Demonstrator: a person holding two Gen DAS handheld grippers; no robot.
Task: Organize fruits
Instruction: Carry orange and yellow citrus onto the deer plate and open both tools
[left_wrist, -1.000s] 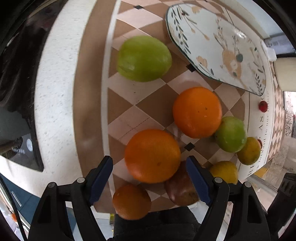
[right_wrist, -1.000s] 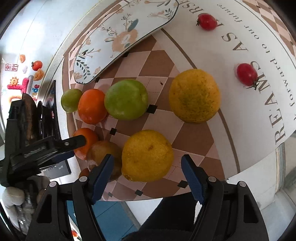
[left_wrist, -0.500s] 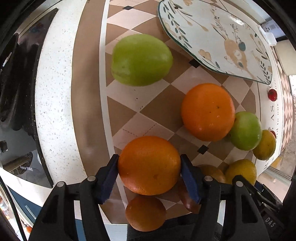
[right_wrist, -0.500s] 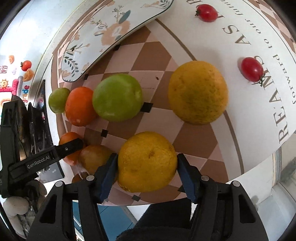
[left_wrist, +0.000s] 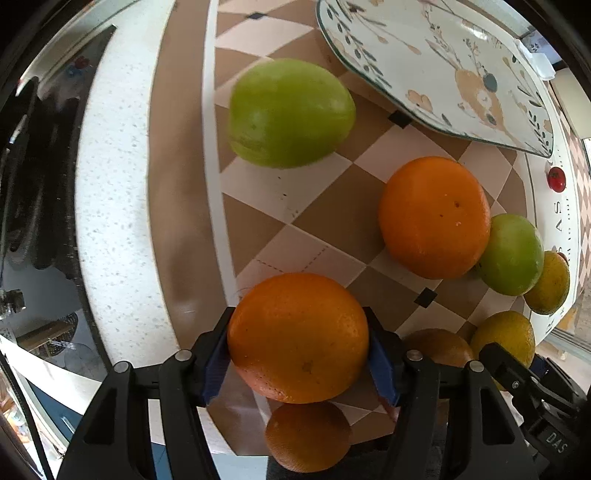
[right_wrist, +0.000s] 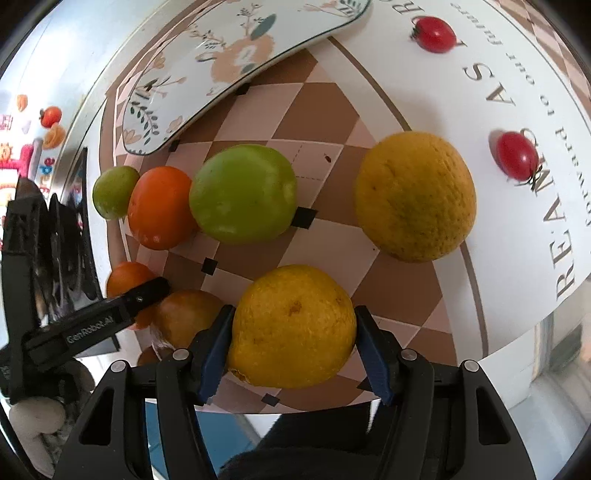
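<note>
While low over the checkered cloth (left_wrist: 321, 206), left gripper (left_wrist: 299, 354) clamped on an orange (left_wrist: 297, 338), right gripper (right_wrist: 291, 339) clamped on a yellow citrus (right_wrist: 291, 326), both near the plate (left_wrist: 443, 62).

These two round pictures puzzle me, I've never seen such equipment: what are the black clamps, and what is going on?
Each clamp is a hand-held gripper with two blue-padded fingers and a fisheye camera behind them. One picture looks along the left hand-held gripper, shut on an orange. The other looks along the right hand-held gripper, shut on a yellow citrus fruit. More fruit lies on the checkered cloth: green fruits, oranges, two cherry tomatoes. A flowered plate lies beyond.
</note>
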